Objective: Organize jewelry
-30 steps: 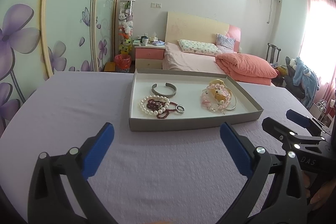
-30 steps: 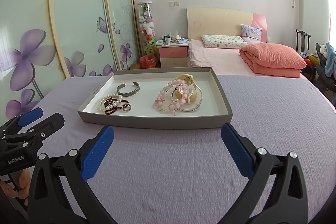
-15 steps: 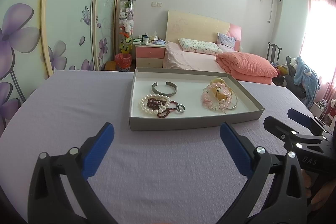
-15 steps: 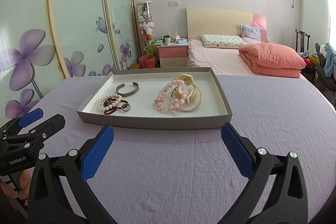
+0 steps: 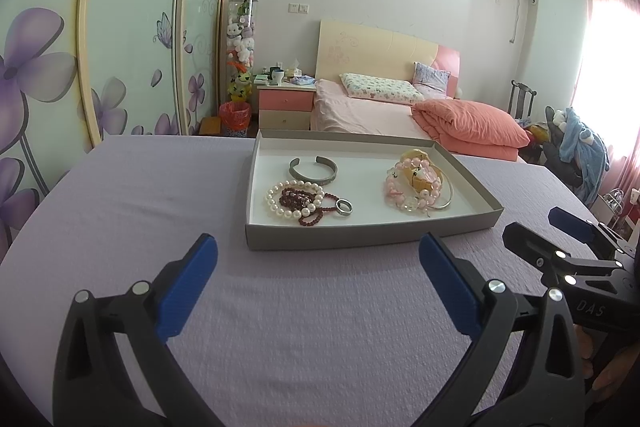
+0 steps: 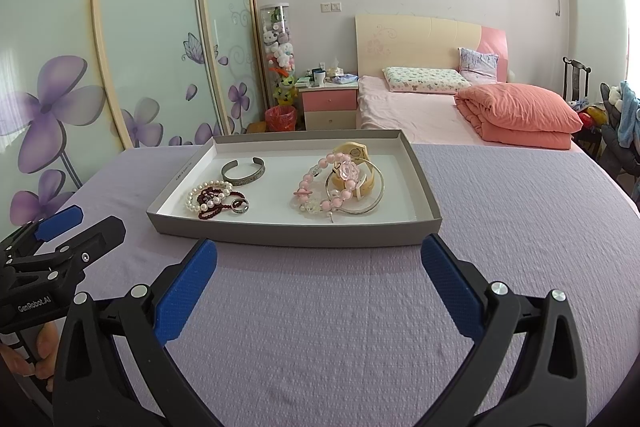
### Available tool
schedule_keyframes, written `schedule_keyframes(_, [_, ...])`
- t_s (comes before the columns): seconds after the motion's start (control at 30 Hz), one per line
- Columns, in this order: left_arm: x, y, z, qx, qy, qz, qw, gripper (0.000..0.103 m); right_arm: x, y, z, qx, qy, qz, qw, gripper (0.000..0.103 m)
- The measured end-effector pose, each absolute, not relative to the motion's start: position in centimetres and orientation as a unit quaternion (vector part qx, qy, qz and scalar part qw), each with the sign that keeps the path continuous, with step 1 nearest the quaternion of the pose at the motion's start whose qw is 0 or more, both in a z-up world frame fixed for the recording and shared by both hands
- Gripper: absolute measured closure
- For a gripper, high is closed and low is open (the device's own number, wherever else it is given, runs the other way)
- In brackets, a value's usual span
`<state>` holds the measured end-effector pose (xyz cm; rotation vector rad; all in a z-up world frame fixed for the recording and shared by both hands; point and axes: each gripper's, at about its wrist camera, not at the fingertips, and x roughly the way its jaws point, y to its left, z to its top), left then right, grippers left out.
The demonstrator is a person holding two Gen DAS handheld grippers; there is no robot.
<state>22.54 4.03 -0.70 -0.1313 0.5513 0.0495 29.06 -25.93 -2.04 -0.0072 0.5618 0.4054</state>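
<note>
Lavender textured cloth covers the counter [image 6: 520,227] in a bedroom with a pink bed [image 6: 420,111] behind. Both tools hover low over that cloth, short of the jewelry: the left tool [image 5: 318,259] and the right tool [image 6: 319,259] each have their blue-padded jaws spread wide and hold nothing. Just ahead lies a shallow grey cardboard tray with a white floor [image 6: 296,233]. Toward its left side sit a grey open metal cuff [image 6: 244,173], a white pearl bracelet [image 6: 202,199] tangled with a dark red bead strand [image 6: 214,205], and a small silver ring [image 6: 240,205] touching them. Toward the right, a pink bead bracelet [image 6: 328,183], a thin silver bangle [image 6: 360,195] and a pale yellow watch-like band [image 6: 354,157] lie heaped on one another. All the pieces already rest inside the tray in two loose clusters, so this would fit either jewelry gathered and done or piles awaiting untangling; the pictures do not settle which.
</note>
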Motion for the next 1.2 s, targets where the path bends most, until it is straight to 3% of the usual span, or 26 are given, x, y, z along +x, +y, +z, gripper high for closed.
schedule_keyframes(1.2, [22.91, 3.84, -1.04, -0.06, 0.276, 0.022, 0.959, 0.002, 29.25, -26.14, -1.96, -0.002, 0.277, 0.199, 0.94, 0.001])
